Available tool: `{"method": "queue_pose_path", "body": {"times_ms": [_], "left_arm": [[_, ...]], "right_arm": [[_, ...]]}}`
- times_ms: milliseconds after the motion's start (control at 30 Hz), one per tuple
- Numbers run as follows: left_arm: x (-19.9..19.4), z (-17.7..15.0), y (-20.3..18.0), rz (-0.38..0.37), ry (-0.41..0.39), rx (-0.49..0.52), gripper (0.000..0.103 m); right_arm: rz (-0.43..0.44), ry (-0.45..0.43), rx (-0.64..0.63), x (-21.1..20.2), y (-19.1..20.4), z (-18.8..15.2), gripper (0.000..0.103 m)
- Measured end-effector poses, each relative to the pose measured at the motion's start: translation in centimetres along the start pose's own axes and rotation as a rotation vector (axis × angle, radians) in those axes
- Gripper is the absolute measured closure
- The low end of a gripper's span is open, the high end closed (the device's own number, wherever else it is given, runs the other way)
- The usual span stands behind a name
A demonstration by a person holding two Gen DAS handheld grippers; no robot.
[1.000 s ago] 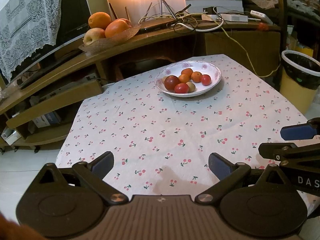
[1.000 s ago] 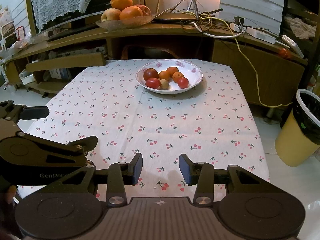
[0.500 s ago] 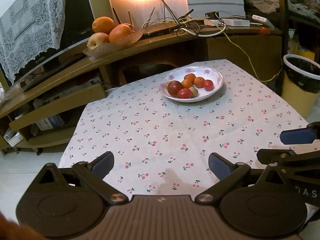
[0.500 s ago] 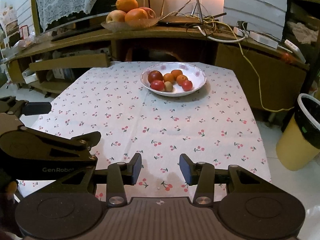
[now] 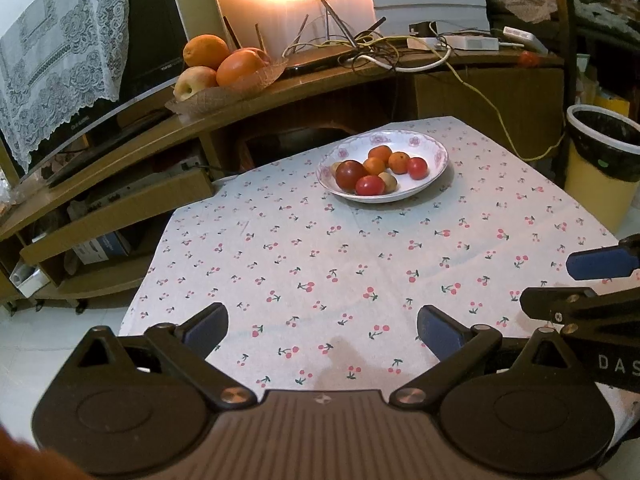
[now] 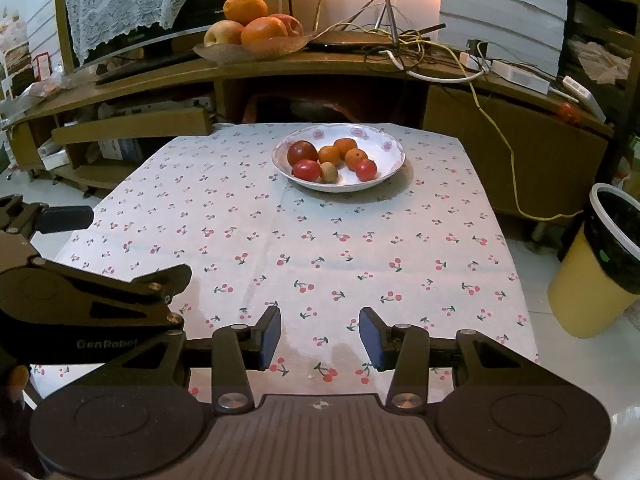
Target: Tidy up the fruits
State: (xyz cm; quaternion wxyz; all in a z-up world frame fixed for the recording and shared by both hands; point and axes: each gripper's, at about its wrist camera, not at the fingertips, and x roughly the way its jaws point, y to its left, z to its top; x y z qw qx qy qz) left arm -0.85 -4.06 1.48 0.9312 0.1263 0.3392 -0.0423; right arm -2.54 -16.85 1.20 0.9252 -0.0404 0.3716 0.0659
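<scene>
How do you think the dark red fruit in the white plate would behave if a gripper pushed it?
The dark red fruit looks round, so it would probably roll. Its glossy skin may be slippery. It touches neighbours in the white plate, so they would likely shift.

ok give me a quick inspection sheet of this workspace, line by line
surface: table under a cherry-print cloth, nothing on it but the plate
job's things: white plate at the far edge with small red, orange and tan fruits
clutter: nothing seen on the table
grippers: left tongs wide open, empty; right tongs open, empty
cables: tangle on the wooden shelf, yellow cord hanging down
surroundings: fruit tray on shelf, yellow bin on the floor
</scene>
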Motion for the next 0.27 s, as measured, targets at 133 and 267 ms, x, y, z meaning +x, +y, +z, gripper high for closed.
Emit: {"method": "queue_pose_path", "body": {"times_ms": [133,267], "left_arm": [[0.01,-0.02,-0.05,0.001,-0.001,0.003,0.0],[0.06,-0.02,-0.13,0.001,0.0,0.005,0.0]], "right_arm": [[0.0,-0.002,0.003,-0.04,0.0,-0.03,0.059],[0.0,-0.002,0.003,-0.04,0.01,-0.02,0.059]]}}
